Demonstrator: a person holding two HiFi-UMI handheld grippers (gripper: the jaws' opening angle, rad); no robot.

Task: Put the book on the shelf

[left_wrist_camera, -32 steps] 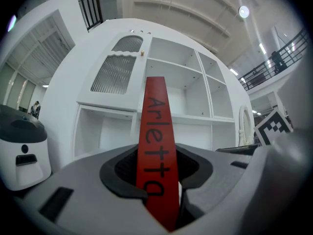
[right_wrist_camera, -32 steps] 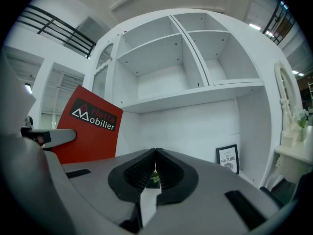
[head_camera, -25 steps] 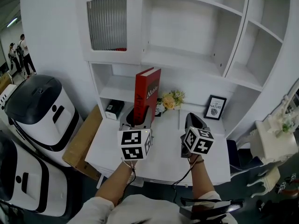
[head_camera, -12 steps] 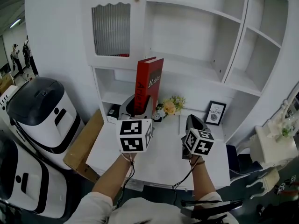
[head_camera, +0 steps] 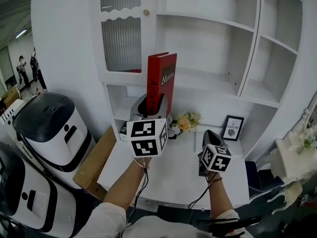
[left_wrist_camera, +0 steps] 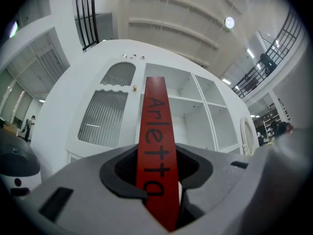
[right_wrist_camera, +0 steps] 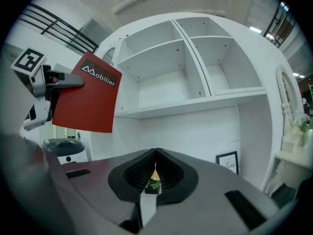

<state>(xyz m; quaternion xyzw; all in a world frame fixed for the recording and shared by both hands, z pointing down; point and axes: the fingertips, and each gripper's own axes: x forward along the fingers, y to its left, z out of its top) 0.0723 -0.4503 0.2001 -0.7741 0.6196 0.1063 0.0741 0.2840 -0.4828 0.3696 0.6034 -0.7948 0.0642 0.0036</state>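
Note:
A red hardback book point(head_camera: 161, 81) stands upright with its lower end between the jaws of my left gripper point(head_camera: 148, 108), which is shut on it. The book is held up in front of the white shelf unit point(head_camera: 208, 81), level with the lower edge of the glass door. In the left gripper view its spine point(left_wrist_camera: 155, 146) runs up from the left gripper point(left_wrist_camera: 157, 180). My right gripper point(head_camera: 207, 138) hovers lower, over the desk, shut and empty. In the right gripper view the book point(right_wrist_camera: 88, 99) is at upper left and the open shelf compartments point(right_wrist_camera: 166, 109) lie ahead of the right gripper point(right_wrist_camera: 154, 155).
A bunch of flowers point(head_camera: 185, 122) and a small framed picture point(head_camera: 232, 128) stand at the back of the white desk point(head_camera: 178, 167). A ribbed glass door point(head_camera: 121, 43) closes the upper left compartment. White-and-black machines point(head_camera: 49, 133) and a cardboard sheet point(head_camera: 94, 160) flank the desk's left side.
My left gripper has risen with the book, from desk height to in front of the shelf board. The right gripper has stayed about where it was.

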